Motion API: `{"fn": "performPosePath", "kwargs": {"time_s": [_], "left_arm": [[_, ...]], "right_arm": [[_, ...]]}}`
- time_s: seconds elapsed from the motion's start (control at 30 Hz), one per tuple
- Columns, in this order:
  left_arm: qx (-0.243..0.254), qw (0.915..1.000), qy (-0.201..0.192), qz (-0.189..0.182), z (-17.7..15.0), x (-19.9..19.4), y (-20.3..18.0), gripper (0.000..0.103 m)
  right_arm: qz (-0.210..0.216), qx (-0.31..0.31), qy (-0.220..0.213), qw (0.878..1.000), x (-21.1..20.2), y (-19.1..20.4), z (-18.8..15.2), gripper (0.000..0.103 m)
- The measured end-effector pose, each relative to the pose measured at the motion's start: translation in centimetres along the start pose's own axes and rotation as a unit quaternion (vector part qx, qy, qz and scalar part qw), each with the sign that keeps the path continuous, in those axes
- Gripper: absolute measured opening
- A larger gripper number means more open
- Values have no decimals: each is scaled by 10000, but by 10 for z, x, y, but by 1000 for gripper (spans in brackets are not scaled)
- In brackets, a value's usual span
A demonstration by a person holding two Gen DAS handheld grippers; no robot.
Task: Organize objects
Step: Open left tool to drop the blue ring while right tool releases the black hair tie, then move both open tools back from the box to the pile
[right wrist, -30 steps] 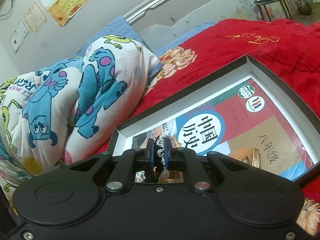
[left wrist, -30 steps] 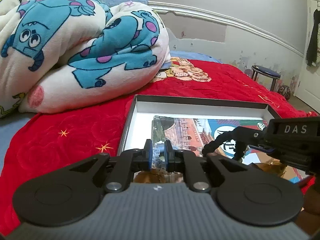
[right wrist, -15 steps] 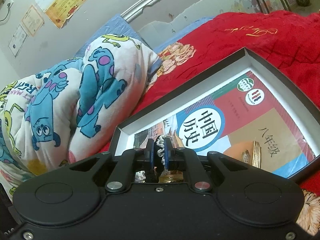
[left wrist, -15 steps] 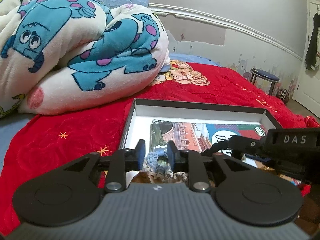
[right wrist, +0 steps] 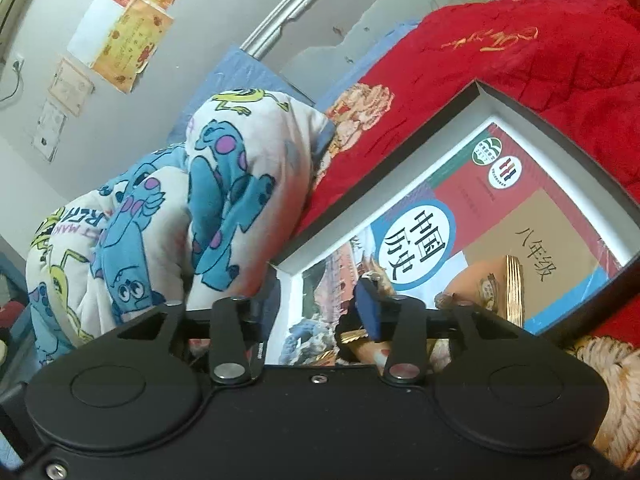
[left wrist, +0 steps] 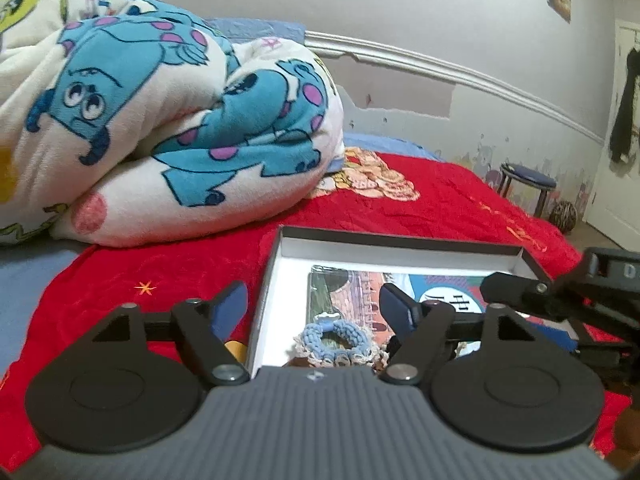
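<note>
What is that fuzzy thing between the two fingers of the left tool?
A blue crocheted scrunchie lies on the book in the box, untouched, as the left tool opens. Left wrist view.

Low wrist views sharing box [left wrist: 400, 246]

- The right gripper [right wrist: 316, 308] is being held over a shallow box [right wrist: 560, 124], its jaws opening, nothing pressed between them.
- A textbook [right wrist: 480, 216] is being held in the box.
- A cartoon-print blanket [right wrist: 180, 216] is being rested on the red bedspread [right wrist: 540, 48].
</note>
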State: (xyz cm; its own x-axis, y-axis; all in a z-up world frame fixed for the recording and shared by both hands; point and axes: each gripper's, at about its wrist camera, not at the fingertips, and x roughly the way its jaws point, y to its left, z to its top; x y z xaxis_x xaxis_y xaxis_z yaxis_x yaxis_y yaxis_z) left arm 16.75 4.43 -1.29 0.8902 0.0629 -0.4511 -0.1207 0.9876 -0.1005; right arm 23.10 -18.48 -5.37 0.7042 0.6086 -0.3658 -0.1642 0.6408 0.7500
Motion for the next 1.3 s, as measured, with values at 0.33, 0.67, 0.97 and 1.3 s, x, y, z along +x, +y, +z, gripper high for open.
{"fn": "performPosePath", "kwargs": {"time_s": [0.33,0.67,0.97,1.3], "left_arm": [[-133,9988,-203,-415,5,-53,-5,86],[94,9965,-142,-816,-2,-85,-20,87],[277,9949,-57,-971,-15,-107,-30,88],[173,9944,229,-1015,-27,-119,-36,88]], "right_arm": [[127,-794,-172,9966,-63,43,-9,60],[-285,-796,-605,9946,-120,41,-17,63],[-516,-809,-802,9922,-160,35,-26,64],[-979,-828,-709,9892,-183,23,-42,64]]}}
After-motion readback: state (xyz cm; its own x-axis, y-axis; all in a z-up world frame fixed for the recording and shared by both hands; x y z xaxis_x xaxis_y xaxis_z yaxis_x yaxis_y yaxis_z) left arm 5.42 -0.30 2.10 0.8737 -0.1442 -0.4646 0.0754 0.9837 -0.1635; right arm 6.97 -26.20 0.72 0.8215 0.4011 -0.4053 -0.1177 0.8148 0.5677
